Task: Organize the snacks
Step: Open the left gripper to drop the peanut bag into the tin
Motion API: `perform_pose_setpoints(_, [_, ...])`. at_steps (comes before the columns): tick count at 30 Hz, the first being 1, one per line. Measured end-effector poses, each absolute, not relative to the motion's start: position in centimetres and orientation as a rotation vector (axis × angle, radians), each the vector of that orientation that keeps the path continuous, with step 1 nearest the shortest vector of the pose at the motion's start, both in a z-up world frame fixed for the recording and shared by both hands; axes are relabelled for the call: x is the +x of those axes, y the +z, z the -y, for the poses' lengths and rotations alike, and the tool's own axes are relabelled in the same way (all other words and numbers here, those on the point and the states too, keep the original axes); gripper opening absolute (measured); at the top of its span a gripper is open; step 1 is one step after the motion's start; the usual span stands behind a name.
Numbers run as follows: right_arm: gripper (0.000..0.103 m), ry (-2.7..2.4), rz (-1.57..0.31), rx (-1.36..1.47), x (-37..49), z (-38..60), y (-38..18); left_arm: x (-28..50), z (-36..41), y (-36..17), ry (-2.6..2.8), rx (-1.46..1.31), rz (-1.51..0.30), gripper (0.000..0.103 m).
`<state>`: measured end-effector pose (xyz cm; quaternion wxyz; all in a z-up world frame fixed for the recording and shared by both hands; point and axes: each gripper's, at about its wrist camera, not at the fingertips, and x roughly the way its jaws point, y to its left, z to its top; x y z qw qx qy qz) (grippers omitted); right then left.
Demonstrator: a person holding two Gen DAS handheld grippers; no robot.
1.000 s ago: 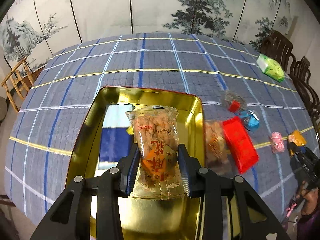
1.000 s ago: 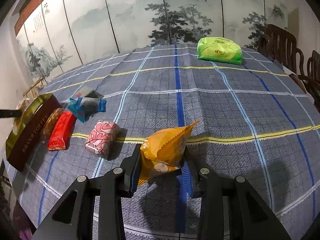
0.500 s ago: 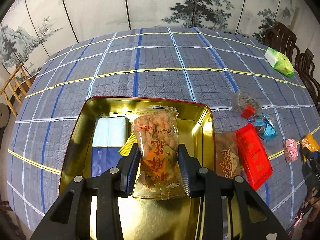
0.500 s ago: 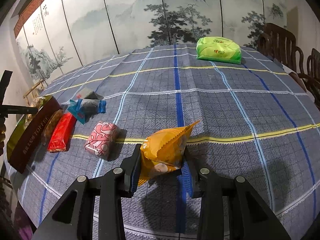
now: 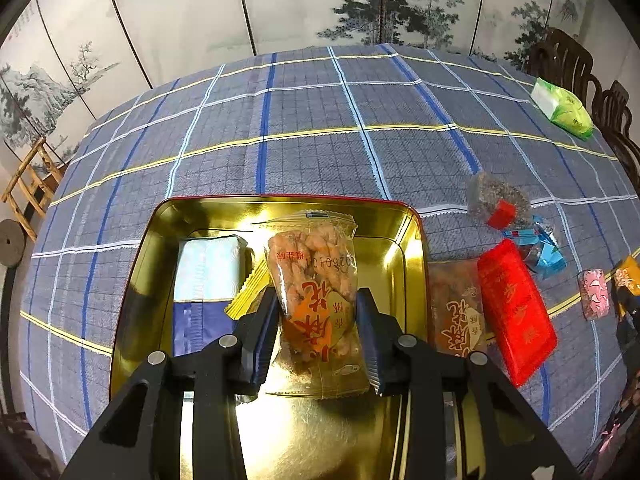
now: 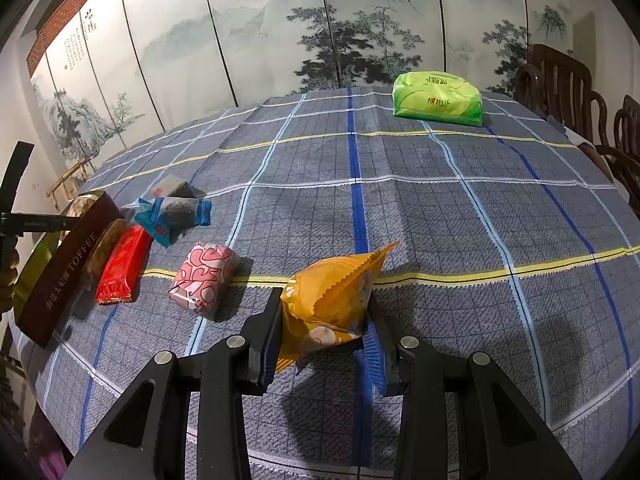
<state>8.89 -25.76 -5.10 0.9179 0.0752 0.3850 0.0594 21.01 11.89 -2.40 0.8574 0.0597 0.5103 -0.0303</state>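
Observation:
My left gripper (image 5: 318, 328) is shut on a clear packet of fried twists with an orange label (image 5: 316, 280), held above the gold tin tray (image 5: 408, 248). A light-blue packet (image 5: 208, 268) and a yellow wrapper (image 5: 248, 292) lie in the tray. My right gripper (image 6: 322, 336) is shut on an orange-yellow snack packet (image 6: 332, 296), just above the checked tablecloth. The tin shows from the side at the left of the right wrist view (image 6: 68, 264).
Right of the tray lie a second twist packet (image 5: 456, 308), a red packet (image 5: 516, 312), blue-wrapped sweets (image 5: 540, 248), a dark clear packet (image 5: 496, 200) and a pink packet (image 6: 204, 276). A green tissue pack (image 6: 438, 98) sits at the far side. Wooden chairs (image 6: 580, 96) stand at the right.
My left gripper has risen and pulled back with the twist packet, so more of the tray and table shows. The right gripper and its orange packet have not moved.

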Motion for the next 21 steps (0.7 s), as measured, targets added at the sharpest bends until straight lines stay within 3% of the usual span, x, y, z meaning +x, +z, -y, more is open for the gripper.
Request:
perform_pose_setpoints(10, [0.037, 0.121, -0.793, 0.155, 8.9, 25.7, -5.1, 20.8, -11.3, -2.2, -0.036, 0.174, -1.048, 0.038])
perform_pose_setpoints(21, [0.037, 0.122, -0.794, 0.155, 8.9, 25.8, -5.1, 18.9, -11.4, -0.5, 0.027, 0.199, -0.975, 0.057])
